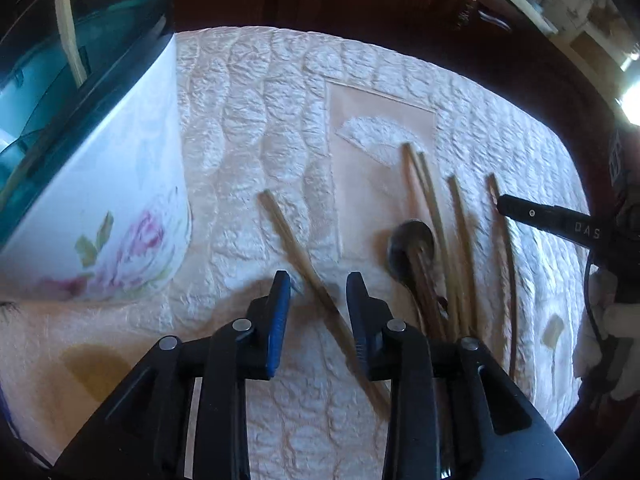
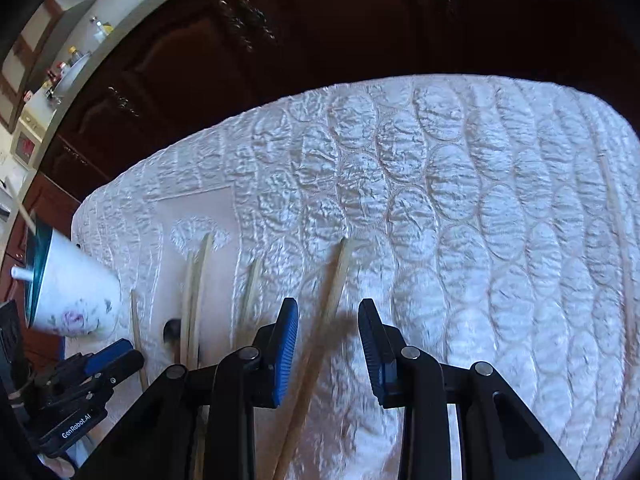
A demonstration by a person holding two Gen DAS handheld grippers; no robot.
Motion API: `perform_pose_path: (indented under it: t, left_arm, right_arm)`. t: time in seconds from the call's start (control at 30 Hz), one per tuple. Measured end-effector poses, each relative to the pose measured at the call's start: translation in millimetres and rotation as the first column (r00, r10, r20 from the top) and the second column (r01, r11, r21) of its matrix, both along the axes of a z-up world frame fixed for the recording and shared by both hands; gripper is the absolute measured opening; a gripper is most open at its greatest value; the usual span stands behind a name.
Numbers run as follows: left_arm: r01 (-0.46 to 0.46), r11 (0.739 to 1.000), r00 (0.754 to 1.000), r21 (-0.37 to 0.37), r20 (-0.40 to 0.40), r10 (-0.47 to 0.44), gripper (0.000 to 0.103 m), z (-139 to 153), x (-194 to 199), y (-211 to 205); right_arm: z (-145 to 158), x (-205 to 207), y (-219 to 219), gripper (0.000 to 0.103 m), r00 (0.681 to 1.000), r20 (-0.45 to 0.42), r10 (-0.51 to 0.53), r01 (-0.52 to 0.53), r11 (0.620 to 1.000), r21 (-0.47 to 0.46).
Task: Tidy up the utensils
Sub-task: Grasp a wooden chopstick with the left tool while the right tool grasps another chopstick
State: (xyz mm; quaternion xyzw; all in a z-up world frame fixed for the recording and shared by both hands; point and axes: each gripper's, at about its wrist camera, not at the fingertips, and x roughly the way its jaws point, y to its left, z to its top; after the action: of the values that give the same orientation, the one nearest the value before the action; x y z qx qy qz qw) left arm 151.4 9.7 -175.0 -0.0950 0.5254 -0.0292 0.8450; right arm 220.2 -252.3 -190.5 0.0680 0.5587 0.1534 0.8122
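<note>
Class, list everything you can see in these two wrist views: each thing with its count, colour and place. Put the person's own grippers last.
Tablecloth: one, white, quilted, covering the table.
Chopsticks: at least five loose, tan, lying on the cloth; one lies apart, nearest the cup.
Spoon: one, dark metal, among the chopsticks.
Cup: one, white with pink flowers and teal rim, left of the utensils, already holding sticks.
Cabinets: dark brown, behind the table.
Left gripper: open, above the lone chopstick.
Right gripper: open, above a chopstick.
</note>
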Motion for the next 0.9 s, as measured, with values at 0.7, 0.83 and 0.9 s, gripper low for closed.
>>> perform_pose_path:
  t: [0.7, 0.83, 0.9]
  left_arm:
    - [0.041, 0.996, 0.985, -0.073, 0.170, -0.028, 0.008, 70.9, -13.6, 11.6]
    - [0.060, 0.996, 0.972, -0.068, 0.231, -0.042, 0.007, 98.6, -31.4, 13.9]
    - [0.063, 0.996, 0.964, -0.070, 0.264, -0.043, 0.006, 113.4, -42.9, 18.0]
  right_arm:
    - [83.9, 10.3, 23.8, 0.007, 0.984, 0.164, 0.061, -0.078, 0.992, 0.100]
    - [116.1, -19.6, 20.9, 0.007, 0.969, 0.239, 0.061, -0.092, 0.988, 0.124]
    - [130.7, -33.5, 20.5, 0.007, 0.959, 0.275, 0.063, -0.102, 0.986, 0.129]
